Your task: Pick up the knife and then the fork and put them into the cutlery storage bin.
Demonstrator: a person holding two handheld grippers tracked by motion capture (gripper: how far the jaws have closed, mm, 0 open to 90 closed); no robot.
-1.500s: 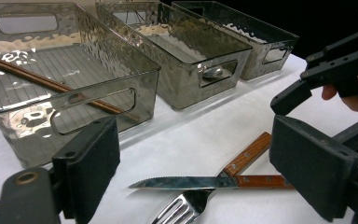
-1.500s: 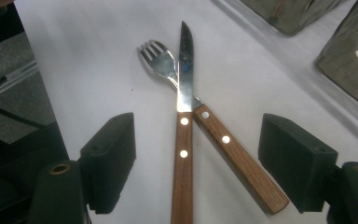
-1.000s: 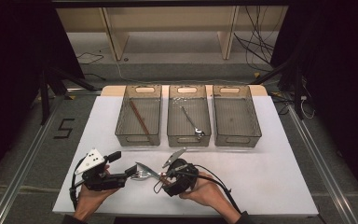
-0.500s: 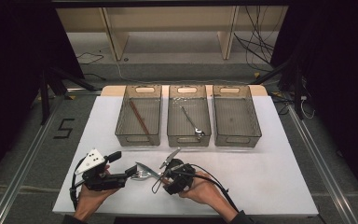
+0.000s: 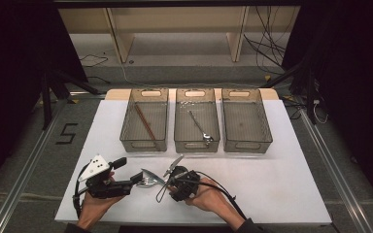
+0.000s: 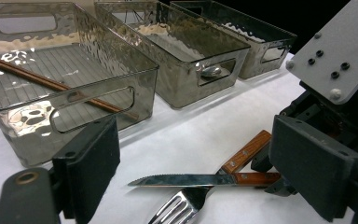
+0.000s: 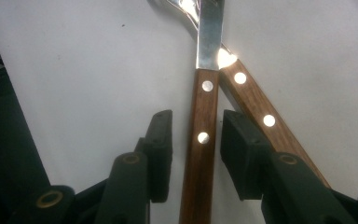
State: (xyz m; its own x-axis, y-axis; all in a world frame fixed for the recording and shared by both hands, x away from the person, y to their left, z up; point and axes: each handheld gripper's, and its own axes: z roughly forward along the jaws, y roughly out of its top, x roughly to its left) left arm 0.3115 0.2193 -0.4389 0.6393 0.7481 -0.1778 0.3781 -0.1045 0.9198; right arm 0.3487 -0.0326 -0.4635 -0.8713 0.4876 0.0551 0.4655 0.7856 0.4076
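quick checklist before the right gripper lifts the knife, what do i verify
1. Knife handle between the jaws of the right gripper: ok.
2. Pads pressing on the handle: not ok. The jaws have just been closing, but a gap shows on one side.
3. Fork handle clear of the grip: not ok. It runs under one jaw, right beside the knife.
4. Left gripper open: ok.
5. Left gripper touching the fork tines: cannot tell.
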